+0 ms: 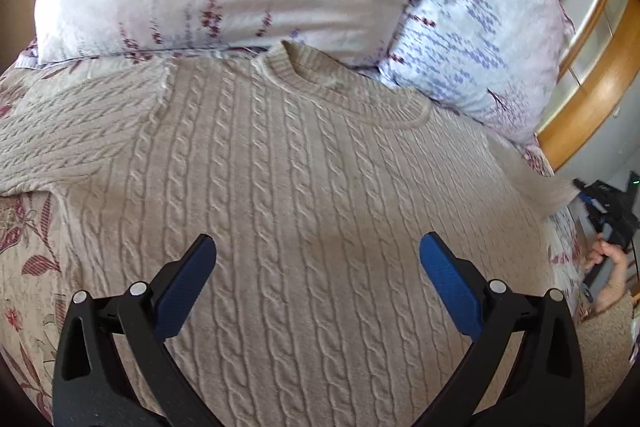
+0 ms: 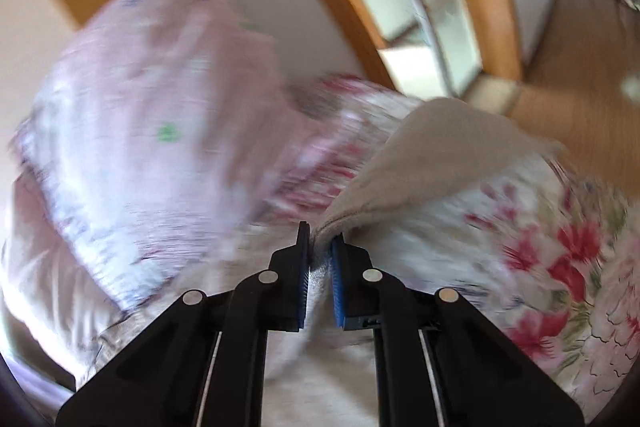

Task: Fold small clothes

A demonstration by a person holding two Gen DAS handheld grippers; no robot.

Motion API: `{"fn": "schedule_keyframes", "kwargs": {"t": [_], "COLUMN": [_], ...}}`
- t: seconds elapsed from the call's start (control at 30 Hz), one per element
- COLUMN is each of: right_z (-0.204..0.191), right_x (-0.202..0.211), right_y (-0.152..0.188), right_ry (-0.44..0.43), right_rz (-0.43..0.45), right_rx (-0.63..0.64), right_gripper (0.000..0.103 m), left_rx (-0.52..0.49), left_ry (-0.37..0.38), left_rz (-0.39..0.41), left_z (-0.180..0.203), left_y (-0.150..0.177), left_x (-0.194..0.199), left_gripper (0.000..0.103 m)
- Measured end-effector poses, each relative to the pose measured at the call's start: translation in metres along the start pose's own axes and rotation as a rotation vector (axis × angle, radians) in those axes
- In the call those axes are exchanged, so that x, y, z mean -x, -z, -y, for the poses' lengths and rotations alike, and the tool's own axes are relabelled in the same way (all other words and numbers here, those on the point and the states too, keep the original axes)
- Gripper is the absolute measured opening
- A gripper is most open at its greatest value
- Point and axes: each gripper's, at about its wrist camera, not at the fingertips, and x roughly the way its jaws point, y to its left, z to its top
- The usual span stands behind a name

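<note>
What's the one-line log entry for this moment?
left gripper: open above cable-knit sweater | right gripper: shut on sweater sleeve | bed: floral bedspread

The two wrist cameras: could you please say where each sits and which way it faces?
Left wrist: on the open left gripper, looking down at the beige cable-knit sweater; the person's hand shows far right.
Right wrist: on the right gripper, facing the blurred pillows, fingers shut on sweater fabric.
Shared: the sweater.
</note>
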Motion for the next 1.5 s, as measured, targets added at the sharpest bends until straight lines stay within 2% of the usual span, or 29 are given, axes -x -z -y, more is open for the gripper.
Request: {"fn": "schedule_keyframes", "kwargs": {"t": [0.1,0.2,0.3,0.4,0.47,0.57,0.7,0.73,0.8,0.87,0.97,1.27,1.3,1.33,1.37,1.43,1.5], "right_z": [-0.052,-0.105,-0.155,-0.186,-0.198,-0.206,-0.194,-0.193,-0.183,-0.172,-0.155,-0.098,-0.096,-0.096,-0.097,-0.108,-0.131], "right_x": [0.015,0.018,0.001,-0.024,-0.038,-0.049,-0.053,-0.055,-0.055,-0.055,-0.058,-0.063,-0.063,-0.063,-0.062,-0.058,-0.049], "right_y": [0.008,0.032,0.078,0.130,0.162,0.188,0.191,0.190,0.181,0.171,0.152,0.119,0.117,0.115,0.112,0.109,0.108], "right_ry": [-0.105,-0.204,-0.289,-0.323,-0.310,-0.298,-0.299,-0.305,-0.319,-0.328,-0.336,-0.207,-0.180,-0.161,-0.129,-0.092,-0.092], "right_rz": [0.017,-0.021,-0.130,-0.262,-0.333,-0.393,-0.458,-0.471,-0.496,-0.489,-0.468,-0.379,-0.362,-0.347,-0.320,-0.268,-0.206], "right_rx": [0.121,0.242,0.363,0.453,0.506,0.530,0.467,0.448,0.376,0.302,0.173,-0.054,-0.056,-0.049,-0.020,0.057,0.156], "right_gripper": [0.010,0.010,0.010,0.010,0.010,0.011,0.014,0.018,0.031,0.037,0.039,0.037,0.034,0.023,0.017,0.014,0.012], "left_rx": [0.017,0.017,0.002,-0.008,-0.020,-0.038,-0.038,-0.035,-0.027,-0.026,-0.032,-0.004,0.003,0.013,0.021,0.043,0.064], "left_ry": [-0.003,-0.019,-0.028,-0.025,-0.026,-0.030,-0.023,-0.019,-0.005,0.004,0.012,0.034,0.040,0.048,0.054,0.073,0.090], "left_rz": [0.021,0.025,0.033,0.043,0.056,0.066,0.068,0.066,0.058,0.052,0.051,0.079,0.081,0.083,0.085,0.088,0.091], "left_z": [-0.005,-0.007,-0.007,-0.008,-0.009,-0.010,-0.013,-0.013,-0.013,-0.013,-0.013,-0.022,-0.024,-0.026,-0.028,-0.033,-0.038], "left_y": [-0.002,-0.003,-0.002,-0.001,0.000,0.000,-0.001,-0.001,-0.001,0.000,0.001,-0.002,-0.002,-0.003,-0.003,-0.005,-0.006], "left_x": [0.002,0.003,0.007,0.011,0.015,0.020,0.022,0.022,0.020,0.019,0.019,0.028,0.029,0.030,0.031,0.032,0.033], "left_gripper": [0.101,0.101,0.101,0.101,0.101,0.101,0.101,0.101,0.101,0.101,0.101,0.101,0.101,0.101,0.101,0.101,0.101]}}
